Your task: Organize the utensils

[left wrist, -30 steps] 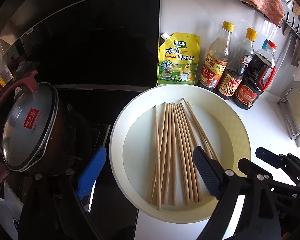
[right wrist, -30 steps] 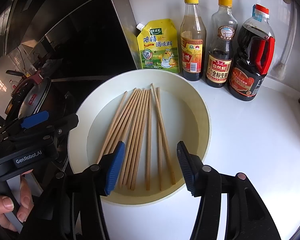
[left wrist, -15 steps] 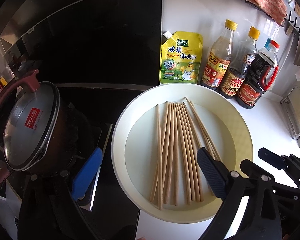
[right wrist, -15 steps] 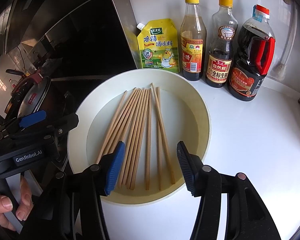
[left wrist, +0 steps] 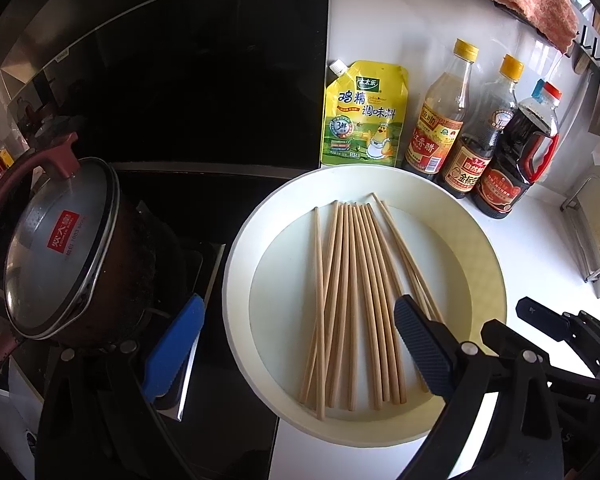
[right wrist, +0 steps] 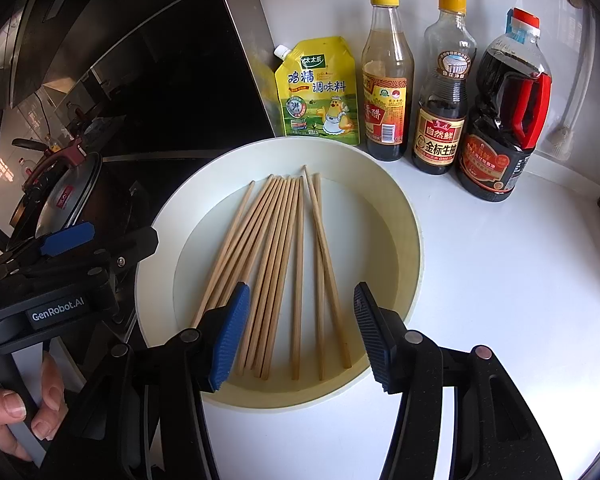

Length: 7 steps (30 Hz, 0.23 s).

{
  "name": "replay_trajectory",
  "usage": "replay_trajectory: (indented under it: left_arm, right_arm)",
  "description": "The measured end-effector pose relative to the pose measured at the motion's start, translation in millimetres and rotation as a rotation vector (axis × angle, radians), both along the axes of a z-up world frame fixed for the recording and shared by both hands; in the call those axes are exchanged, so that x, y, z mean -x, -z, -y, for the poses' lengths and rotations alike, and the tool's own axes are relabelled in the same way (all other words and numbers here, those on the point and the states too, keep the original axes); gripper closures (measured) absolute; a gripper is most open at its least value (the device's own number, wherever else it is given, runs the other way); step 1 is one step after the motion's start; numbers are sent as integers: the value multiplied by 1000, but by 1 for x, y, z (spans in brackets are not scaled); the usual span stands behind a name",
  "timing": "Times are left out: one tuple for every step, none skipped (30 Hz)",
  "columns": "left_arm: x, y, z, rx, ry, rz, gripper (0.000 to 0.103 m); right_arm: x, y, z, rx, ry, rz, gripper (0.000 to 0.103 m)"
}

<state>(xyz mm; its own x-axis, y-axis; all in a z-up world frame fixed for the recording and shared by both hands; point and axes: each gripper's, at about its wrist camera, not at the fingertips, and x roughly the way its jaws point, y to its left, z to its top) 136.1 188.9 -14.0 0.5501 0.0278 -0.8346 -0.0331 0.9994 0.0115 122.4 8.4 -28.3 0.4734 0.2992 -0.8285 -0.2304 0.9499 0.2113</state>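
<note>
**A:** Where are your chopsticks (right wrist: 278,268)?

**B:** In the cream plate (right wrist: 404,216), a loose fan of wooden sticks with the far ends close together, two of them splayed off on the bottle side.

**A:** And your grippers?

**B:** Your left gripper (left wrist: 296,344) hangs over the plate's stove-side edge, fingers spread wide with nothing between them but air (one blue pad sits out over the hob). Your right gripper (right wrist: 300,336) hovers above the near ends of the chopsticks, about half parted, clamping nothing.

**A:** Does it touch the sticks?

**B:** It looks clear of them, though from this angle you can't be sure.

**A:** Beyond the plate?

**B:** A yellow seasoning pouch (right wrist: 318,90) and three sauce bottles (right wrist: 440,92) by the wall.
</note>
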Motion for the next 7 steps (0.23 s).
replay_trajectory:
  left_arm:
    - [-1, 0, 0, -3, -1, -3, 6]
    - [-1, 1, 1, -5, -2, -7, 6]
    - [-2, 2, 1, -6, -2, -9, 6]
    - [-2, 2, 0, -5, -2, -11, 6]
    - [-2, 3, 0, -5, -3, -13, 6]
    - [-2, 3, 0, -5, -3, -13, 6]
    - [-2, 3, 0, -6, -3, -14, 6]
  right_arm:
    - [0, 0, 0, 1, 0, -1, 51]
    - [0, 0, 0, 0, 0, -1, 51]
    - [0, 0, 0, 0, -1, -2, 51]
    - [0, 0, 0, 0, 0, -1, 51]
    - [0, 0, 0, 0, 1, -2, 51]
    - [0, 0, 0, -1, 0, -2, 51]
    - [0, 0, 0, 0, 0, -2, 51]
